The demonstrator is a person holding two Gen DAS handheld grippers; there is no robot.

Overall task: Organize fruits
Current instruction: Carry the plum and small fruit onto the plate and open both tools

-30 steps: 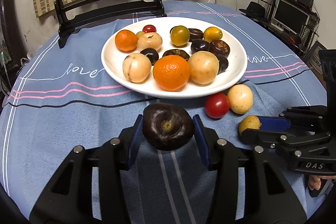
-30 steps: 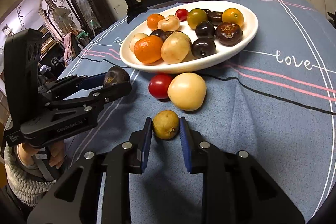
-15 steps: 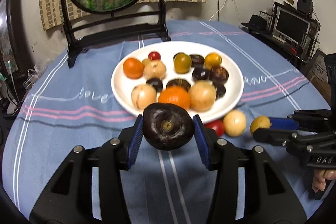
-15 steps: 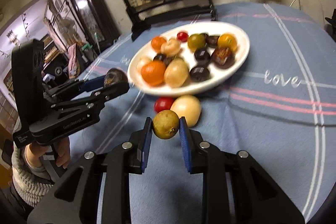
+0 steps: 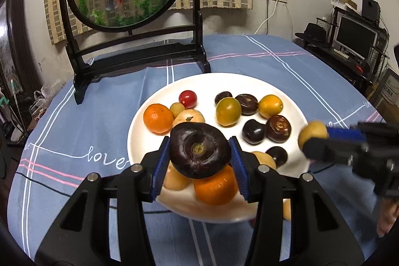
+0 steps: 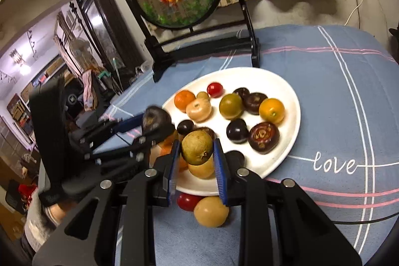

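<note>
My left gripper (image 5: 199, 153): jaws clamped on dark purple fruit (image 5: 199, 150), held above white plate (image 5: 144, 126), near its 6 o'clock rim. My right gripper (image 6: 197, 156): jaws pinching small yellow-brown fruit (image 6: 197, 146) over same plate. Red tomato (image 6: 187, 201) and pale round fruit (image 6: 211, 214) on desk, touching.

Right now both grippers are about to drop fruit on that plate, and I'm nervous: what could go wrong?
1. The plate is crowded; the dark fruit in the left gripper may land on the orange and roll off.
2. Both grippers hang close together, so the right gripper could bump the left.
</note>
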